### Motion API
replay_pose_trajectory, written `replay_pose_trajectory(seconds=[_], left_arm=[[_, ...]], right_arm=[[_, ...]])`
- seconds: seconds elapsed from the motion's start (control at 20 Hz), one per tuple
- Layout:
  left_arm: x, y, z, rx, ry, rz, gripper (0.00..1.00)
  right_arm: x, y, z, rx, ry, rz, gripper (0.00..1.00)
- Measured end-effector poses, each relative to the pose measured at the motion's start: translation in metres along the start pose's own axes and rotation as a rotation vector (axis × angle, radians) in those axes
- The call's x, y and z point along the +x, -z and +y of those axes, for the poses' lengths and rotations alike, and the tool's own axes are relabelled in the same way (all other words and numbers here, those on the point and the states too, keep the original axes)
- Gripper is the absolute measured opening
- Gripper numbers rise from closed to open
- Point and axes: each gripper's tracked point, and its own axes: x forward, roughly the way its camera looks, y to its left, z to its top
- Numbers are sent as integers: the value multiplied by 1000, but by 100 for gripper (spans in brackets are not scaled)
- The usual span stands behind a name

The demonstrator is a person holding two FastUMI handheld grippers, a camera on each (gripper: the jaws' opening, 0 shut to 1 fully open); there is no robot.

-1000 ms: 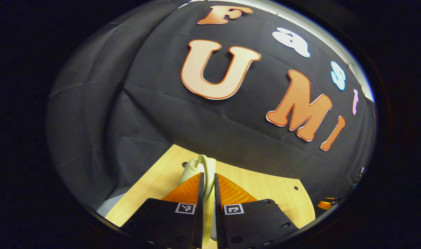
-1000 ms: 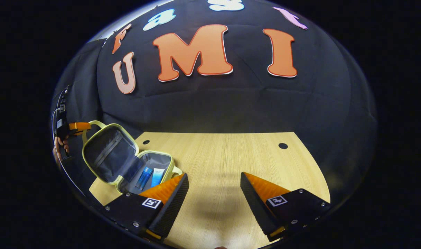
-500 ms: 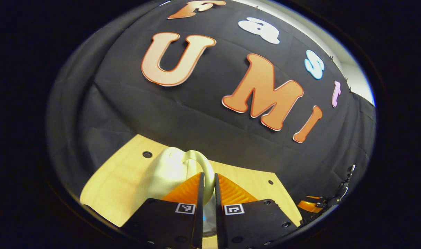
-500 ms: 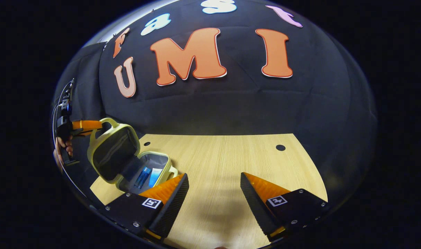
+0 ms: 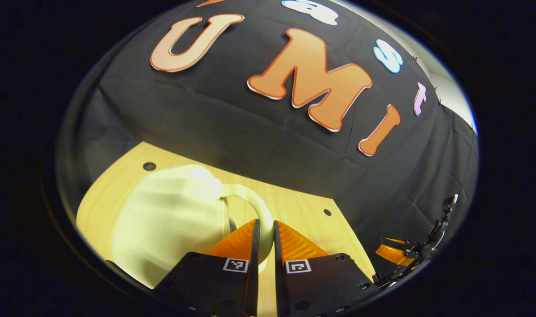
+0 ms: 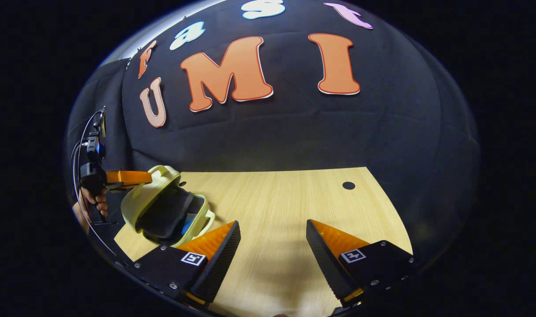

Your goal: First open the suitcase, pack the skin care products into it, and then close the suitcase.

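On wood table [image 6: 285, 207], pale-yellow suitcase [image 6: 162, 207] lid half-lowered, left tongs [image 5: 264, 229] pinching lid handle [image 5: 255, 207], right tongs [image 6: 272, 246] wide apart, w/ nothing held

light wooden table [image 6: 294, 211], pale yellow suitcase [image 6: 162, 211] on it

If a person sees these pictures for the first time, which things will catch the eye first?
First comes the pale yellow suitcase at the left of the wooden table in the right gripper view, its lid half lowered over the base. The left gripper pinches the lid's handle between its orange fingers. The right gripper hangs open above the bare wood.
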Motion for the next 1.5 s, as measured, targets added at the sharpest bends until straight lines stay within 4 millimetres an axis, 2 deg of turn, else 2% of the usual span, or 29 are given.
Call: replay_pose_trajectory(seconds=[0.25,0.45,0.65,0.7,0.85,0.95,1.05,1.1,1.15,1.25,1.5], left_arm=[[33,60,-11,43,-11,119,17],[52,105,-13,105,-43,205,16],[59,128,-11,208,-79,269,16],[64,138,-18,232,-80,289,17],[69,147,-19,348,-123,303,16],[60,147,-31,371,-97,290,27],[57,135,-40,451,-105,240,46],[55,123,-47,490,-112,197,54],[52,113,-54,510,-114,156,66],[43,93,-72,496,-112,77,77],[25,41,-109,459,-136,-153,87]], right_arm=[[0,8,-16,3,9,11,96],[4,19,-19,-3,3,37,96],[6,26,-16,-18,-11,56,96],[6,26,-15,-21,-15,57,96],[8,25,-10,-19,-29,57,96],[7,25,-7,-17,-36,52,96],[8,23,-4,-21,-41,44,96],[8,21,-3,-26,-37,35,96],[7,18,-3,-35,-30,21,95],[6,6,-1,-56,-14,-24,96],[0,-40,7,-69,32,-185,95]])
